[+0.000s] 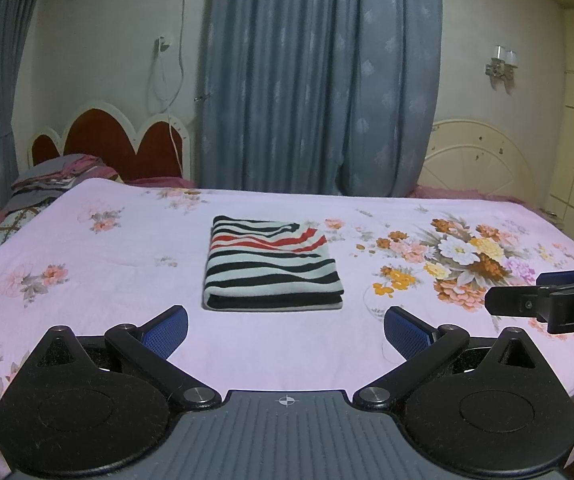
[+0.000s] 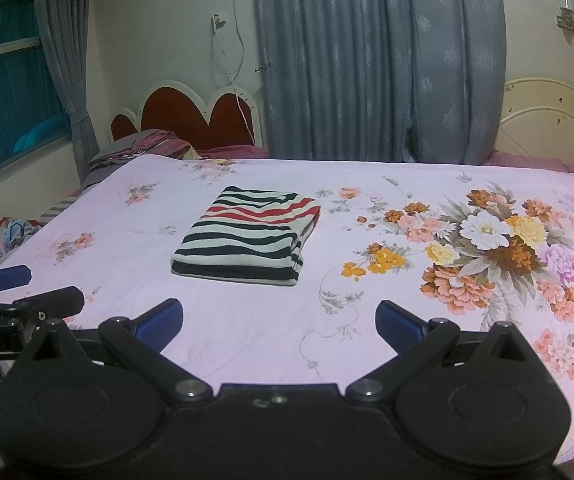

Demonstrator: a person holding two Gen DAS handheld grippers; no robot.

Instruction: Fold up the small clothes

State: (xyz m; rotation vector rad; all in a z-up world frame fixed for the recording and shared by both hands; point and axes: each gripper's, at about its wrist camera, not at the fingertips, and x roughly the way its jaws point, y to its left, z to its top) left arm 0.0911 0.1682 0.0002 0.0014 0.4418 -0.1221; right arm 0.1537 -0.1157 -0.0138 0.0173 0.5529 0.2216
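Note:
A striped garment [image 1: 273, 266] in black, white and red lies folded into a neat rectangle on the pink floral bedsheet [image 1: 107, 264]; the right wrist view shows the same garment [image 2: 247, 236] left of centre. My left gripper [image 1: 285, 330] stands open just short of its near edge, nothing between the blue pads. My right gripper [image 2: 279, 324] is also open and empty, set back from the garment and a little to its right. Each gripper shows at the edge of the other's view: the right gripper [image 1: 527, 292] and the left gripper [image 2: 27, 286].
The bedsheet [image 2: 367, 320] carries a large flower print [image 2: 495, 248] on the right. Crumpled bedding [image 1: 35, 196] lies at the far left by a red headboard [image 1: 107, 140]. Grey curtains [image 1: 319, 80] hang behind the bed, and a cream headboard [image 1: 483, 160] stands at the right.

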